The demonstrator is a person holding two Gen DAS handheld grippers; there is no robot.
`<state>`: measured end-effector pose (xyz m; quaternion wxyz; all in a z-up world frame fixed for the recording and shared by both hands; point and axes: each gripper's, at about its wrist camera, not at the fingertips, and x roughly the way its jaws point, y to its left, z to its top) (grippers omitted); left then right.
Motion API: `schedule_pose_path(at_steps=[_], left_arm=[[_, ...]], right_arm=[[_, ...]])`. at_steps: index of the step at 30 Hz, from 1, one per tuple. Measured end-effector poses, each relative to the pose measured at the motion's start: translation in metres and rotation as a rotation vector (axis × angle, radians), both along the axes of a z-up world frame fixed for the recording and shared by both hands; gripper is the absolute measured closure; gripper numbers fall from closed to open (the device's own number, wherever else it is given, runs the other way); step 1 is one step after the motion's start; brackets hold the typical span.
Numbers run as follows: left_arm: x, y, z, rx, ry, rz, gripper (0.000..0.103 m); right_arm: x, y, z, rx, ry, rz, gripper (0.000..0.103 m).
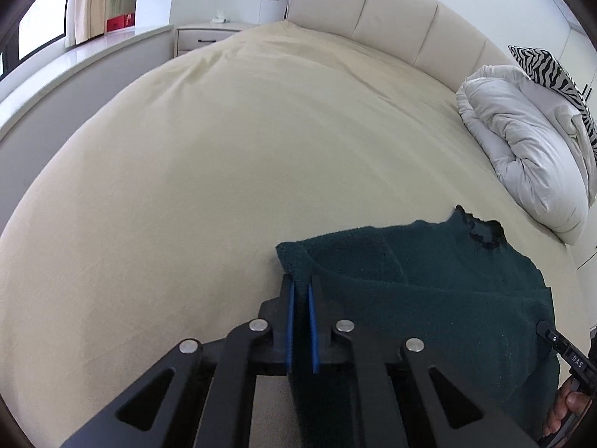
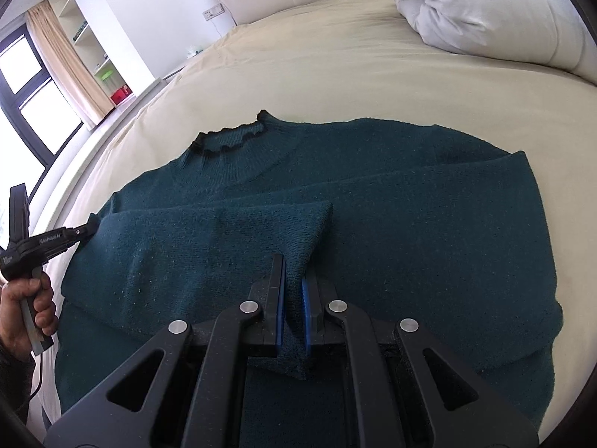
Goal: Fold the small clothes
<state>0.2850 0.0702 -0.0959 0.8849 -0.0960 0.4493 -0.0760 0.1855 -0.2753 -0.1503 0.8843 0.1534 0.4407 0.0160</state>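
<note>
Sweater: a dark green knitted sweater [image 2: 373, 231] lies flat on the bed [image 2: 335, 74], its collar [image 2: 231, 140] on the far side and both sleeves folded across the body.
Left gripper: the left gripper [image 1: 300, 291] has its blue-padded fingers [image 1: 290, 321] pressed together on the left edge of the sweater [image 1: 429, 283], pinching a fold of the knit.
Right gripper: the right gripper [image 2: 293, 295] has its fingers [image 2: 305, 317] closed on a ridge of the sweater, just near the cuff of the sleeve [image 2: 224, 231] that lies over the front.
Only in the right wrist view: the whole sweater with its two sleeves, and the left gripper [image 2: 89, 228] from the side, touching the left edge of the cloth, with the person's hand [image 2: 31, 310] around its handle.
Only in the left wrist view: a large bare part of the beige sheet [image 1: 224, 168], a nightstand [image 1: 203, 37] far at the head of the bed, and a zebra-striped pillow [image 1: 548, 67] behind the white duvet [image 1: 530, 142].
Around: the bundled white duvet [image 2: 485, 7] lies far right on the bed, well apart from the sweater; the padded headboard [image 1: 373, 11] is behind; a window [image 2: 26, 93] with a curtain [image 2: 63, 63] is on the left.
In the way: in each view the black gripper frame hides the near part of the sweater.
</note>
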Motion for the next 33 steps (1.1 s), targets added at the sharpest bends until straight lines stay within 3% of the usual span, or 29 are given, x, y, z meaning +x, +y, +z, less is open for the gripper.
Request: schedule_pose_path(at_steps=[2, 4, 7, 9, 12, 15, 16, 19, 21, 23, 25, 27, 30, 33], left_arm=[[-0.004, 0.002, 0.009, 0.001, -0.045, 0.008, 0.095], [0.001, -0.004, 0.002, 0.033, -0.035, -0.006, 0.096], [0.008, -0.006, -0.022, 0.058, -0.003, -0.009, 0.095], [0.006, -0.005, -0.019, 0.053, -0.011, -0.008, 0.093], [0.000, 0.007, -0.009, 0.011, -0.003, 0.009, 0.085], [-0.027, 0.019, 0.005, 0.008, -0.019, 0.025, 0.057], [-0.037, 0.020, 0.007, 0.014, -0.021, 0.029, 0.052], [-0.058, 0.016, 0.002, 0.006, 0.025, 0.009, 0.047], [-0.066, 0.004, -0.007, 0.044, 0.043, -0.012, 0.047], [-0.068, -0.006, -0.009, 0.098, 0.029, -0.029, 0.053], [-0.067, -0.008, -0.011, 0.067, 0.050, -0.051, 0.092], [-0.067, -0.010, -0.010, 0.095, 0.041, -0.066, 0.094], [-0.072, -0.010, -0.006, 0.125, 0.027, -0.094, 0.095], [-0.073, -0.003, -0.001, 0.120, 0.019, -0.085, 0.096]], right_arm=[[0.000, 0.003, 0.010, -0.009, -0.026, -0.007, 0.097], [0.000, 0.005, 0.018, -0.020, -0.051, -0.003, 0.097], [0.010, -0.004, -0.008, -0.009, 0.034, -0.041, 0.097], [0.006, -0.012, -0.019, 0.052, 0.028, -0.064, 0.097], [0.002, -0.009, -0.013, 0.043, 0.022, -0.069, 0.097], [0.000, -0.010, -0.007, 0.081, 0.018, -0.055, 0.096], [-0.001, -0.010, -0.004, 0.091, 0.022, -0.049, 0.093], [-0.005, -0.005, 0.000, 0.090, 0.040, -0.042, 0.090], [-0.007, 0.000, 0.001, 0.088, 0.037, -0.037, 0.079], [-0.010, 0.006, 0.000, 0.070, 0.042, -0.034, 0.074], [-0.011, 0.012, -0.004, 0.018, 0.062, -0.034, 0.074], [-0.011, 0.013, -0.007, 0.003, 0.070, -0.031, 0.077], [-0.014, 0.004, -0.005, 0.012, 0.081, -0.067, 0.096], [-0.021, 0.007, 0.006, 0.010, 0.063, -0.073, 0.097]])
